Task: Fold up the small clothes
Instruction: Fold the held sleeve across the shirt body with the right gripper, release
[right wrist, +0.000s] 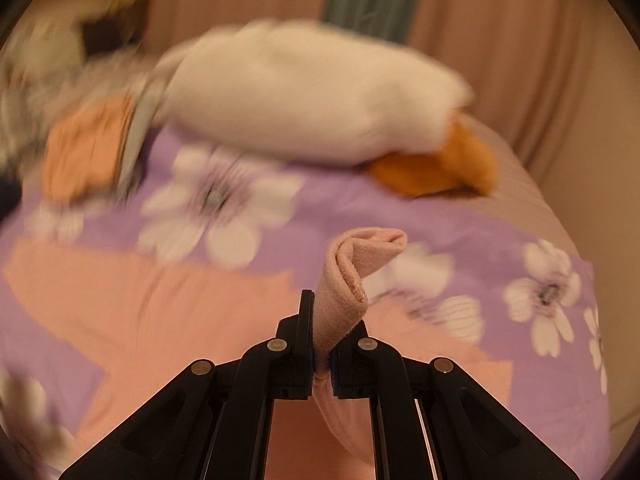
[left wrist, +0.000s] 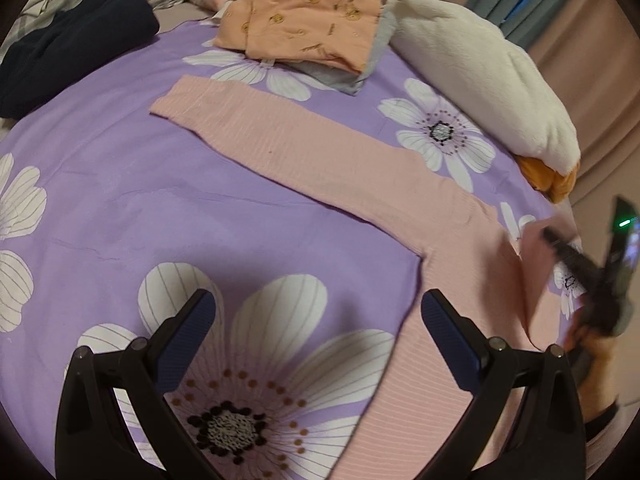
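A pink ribbed long-sleeve top (left wrist: 320, 148) lies flat on the purple flowered bedsheet (left wrist: 140, 208), one sleeve stretched toward the far left. My left gripper (left wrist: 318, 304) hovers open over the sheet at the left edge of the top's body, with nothing between its blue pads. At the right edge, blurred, my right gripper (left wrist: 560, 244) lifts the other sleeve. In the right wrist view the right gripper (right wrist: 326, 320) is shut on that sleeve's cuff (right wrist: 360, 256), which curls up past the fingertips above the top (right wrist: 140, 300).
A folded orange garment (left wrist: 304, 20) rests on a grey one at the far side. A white plush toy (left wrist: 480, 72) with an orange part (left wrist: 548, 176) lies along the bed's right edge. A dark navy garment (left wrist: 60, 44) sits far left. Curtains (right wrist: 500, 60) hang behind.
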`<control>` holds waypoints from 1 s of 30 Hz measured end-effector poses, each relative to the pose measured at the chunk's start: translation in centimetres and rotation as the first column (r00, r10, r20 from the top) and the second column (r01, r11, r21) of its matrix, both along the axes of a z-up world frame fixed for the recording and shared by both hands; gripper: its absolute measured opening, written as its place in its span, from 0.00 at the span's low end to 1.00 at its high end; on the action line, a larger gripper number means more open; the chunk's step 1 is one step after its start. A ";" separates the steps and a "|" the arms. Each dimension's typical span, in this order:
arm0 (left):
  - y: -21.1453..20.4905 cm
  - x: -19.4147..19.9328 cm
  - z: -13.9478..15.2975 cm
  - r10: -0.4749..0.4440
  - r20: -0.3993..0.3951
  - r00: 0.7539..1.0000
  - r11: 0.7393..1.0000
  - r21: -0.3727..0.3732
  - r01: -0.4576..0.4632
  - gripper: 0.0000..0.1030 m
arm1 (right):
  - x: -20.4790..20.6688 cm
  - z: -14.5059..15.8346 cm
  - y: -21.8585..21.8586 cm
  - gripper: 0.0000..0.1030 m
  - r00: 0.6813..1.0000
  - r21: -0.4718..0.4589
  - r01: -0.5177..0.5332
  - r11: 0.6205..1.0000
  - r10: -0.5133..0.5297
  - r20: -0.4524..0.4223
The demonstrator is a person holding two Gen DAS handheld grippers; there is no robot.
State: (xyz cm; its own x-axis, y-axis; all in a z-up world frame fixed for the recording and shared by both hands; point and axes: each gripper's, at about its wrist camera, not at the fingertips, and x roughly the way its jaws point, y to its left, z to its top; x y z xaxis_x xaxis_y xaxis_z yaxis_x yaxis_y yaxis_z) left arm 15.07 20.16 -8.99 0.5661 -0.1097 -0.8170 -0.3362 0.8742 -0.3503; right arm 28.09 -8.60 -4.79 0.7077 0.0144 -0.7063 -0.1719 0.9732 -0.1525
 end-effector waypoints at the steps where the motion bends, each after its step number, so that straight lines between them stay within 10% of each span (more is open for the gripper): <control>1: 0.2 0.1 -0.2 0.003 -0.003 1.000 1.000 -0.001 -0.003 1.00 | -0.3 -1.2 1.4 0.07 1.000 -0.034 -0.022 0.999 0.022 -0.018; 9: 0.3 0.7 -0.5 0.002 -0.002 1.000 1.000 -0.014 -0.002 1.00 | -1.7 -7.4 6.0 0.13 0.968 -0.158 -0.183 0.970 0.150 -0.202; 11: 0.3 0.8 -0.6 0.003 0.001 1.000 1.000 -0.026 -0.003 1.00 | -2.4 -6.3 5.5 0.28 0.960 -0.103 -0.219 0.970 0.195 -0.199; 19: 3.1 1.7 -0.8 0.083 0.060 0.995 0.981 -0.181 -0.071 1.00 | -2.5 -1.6 -3.1 0.37 0.964 0.432 -0.123 0.893 0.211 -0.161; 30: 10.6 4.1 -3.3 0.245 0.061 0.968 0.870 -0.454 -0.192 1.00 | 2.9 -6.0 0.9 0.21 0.984 0.432 0.015 0.902 0.064 -0.167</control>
State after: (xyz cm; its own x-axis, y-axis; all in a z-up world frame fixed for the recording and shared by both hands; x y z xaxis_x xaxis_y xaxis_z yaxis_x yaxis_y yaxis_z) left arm 19.21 30.74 -12.30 0.7029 -0.3057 -0.6422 -0.4355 0.5288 -0.7284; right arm 31.03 -7.70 -10.78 0.5704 0.3603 -0.7381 -0.1816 0.9317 0.3145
